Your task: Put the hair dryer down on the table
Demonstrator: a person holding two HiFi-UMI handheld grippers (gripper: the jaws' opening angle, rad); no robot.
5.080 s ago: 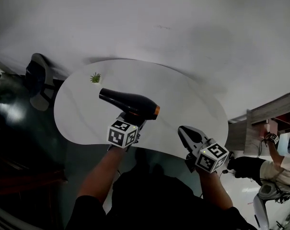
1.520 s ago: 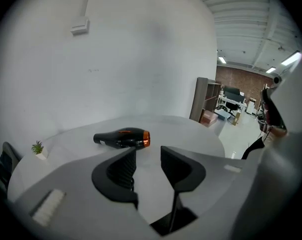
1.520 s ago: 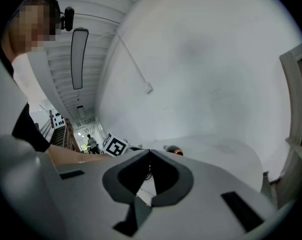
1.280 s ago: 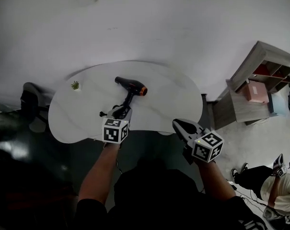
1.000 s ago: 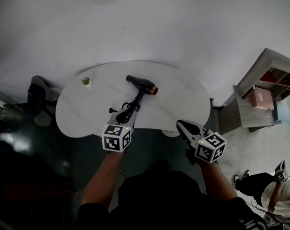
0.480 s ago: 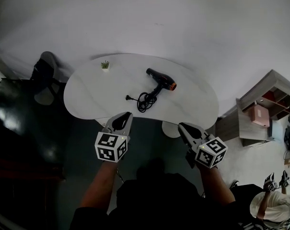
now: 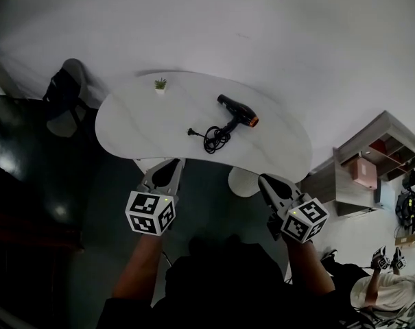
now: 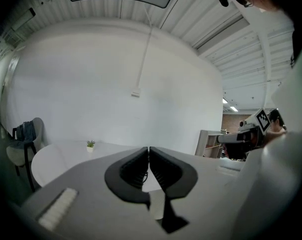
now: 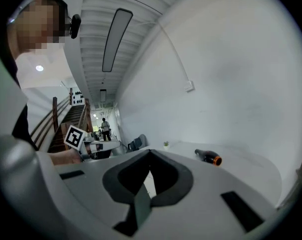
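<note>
The black hair dryer (image 7: 236, 111) with an orange nozzle ring lies on its side on the white table (image 7: 132, 118), its cord (image 7: 210, 138) coiled beside it. It also shows in the right gripper view as the hair dryer (image 9: 207, 156). My left gripper (image 7: 174, 163) hangs short of the table's near edge, well back from the dryer. Its jaws have just been closing and now meet with nothing between them (image 8: 149, 149). My right gripper (image 7: 267, 181) floats off the table's near right side, shut and empty (image 9: 150, 152).
A small potted plant (image 7: 160, 84) stands at the table's far left. A chair (image 7: 63, 94) with dark clothing stands left of the table. A wooden shelf unit (image 7: 372, 156) is at the right, and a person (image 7: 389, 293) sits at the lower right.
Both grippers have drawn back from the table toward me; the dryer and cord stay where they lay. The left gripper's jaws have closed together.
</note>
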